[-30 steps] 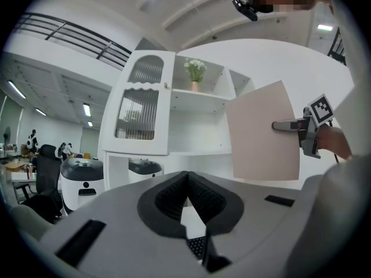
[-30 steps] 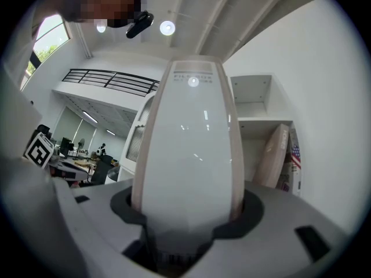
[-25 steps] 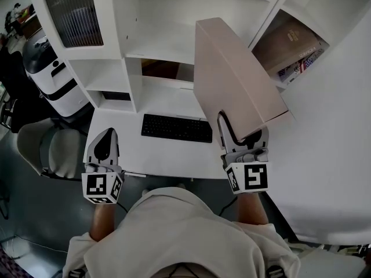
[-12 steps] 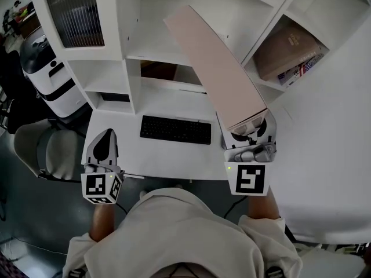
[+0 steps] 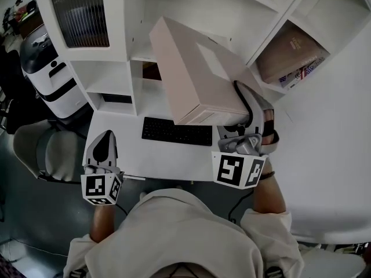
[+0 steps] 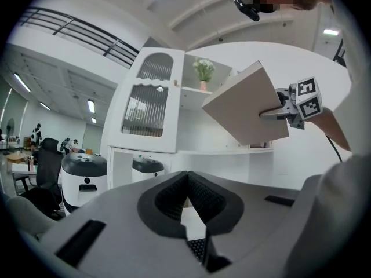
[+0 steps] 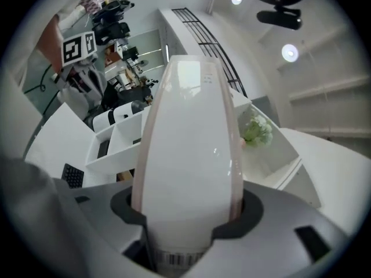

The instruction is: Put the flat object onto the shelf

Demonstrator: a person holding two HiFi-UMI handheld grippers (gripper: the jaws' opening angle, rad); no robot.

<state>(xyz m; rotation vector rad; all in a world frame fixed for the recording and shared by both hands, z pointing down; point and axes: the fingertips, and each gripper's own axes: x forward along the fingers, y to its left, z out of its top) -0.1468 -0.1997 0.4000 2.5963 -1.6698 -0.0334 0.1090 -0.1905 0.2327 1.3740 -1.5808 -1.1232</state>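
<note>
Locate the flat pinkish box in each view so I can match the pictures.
Head view: flat box upper centre, tilted, its near end gripped by the right tool.
Left gripper view: box upper right, held up before the shelves.
Right gripper view: box fills the centre, edge-on between the jaws.
Shared landmark: white shelf unit.

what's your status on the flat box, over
Right hand-held gripper shut on flat box, tilted above keyboard, not yet shelved. Left hand-held gripper shut, empty. Books fill the right cubby.
</note>
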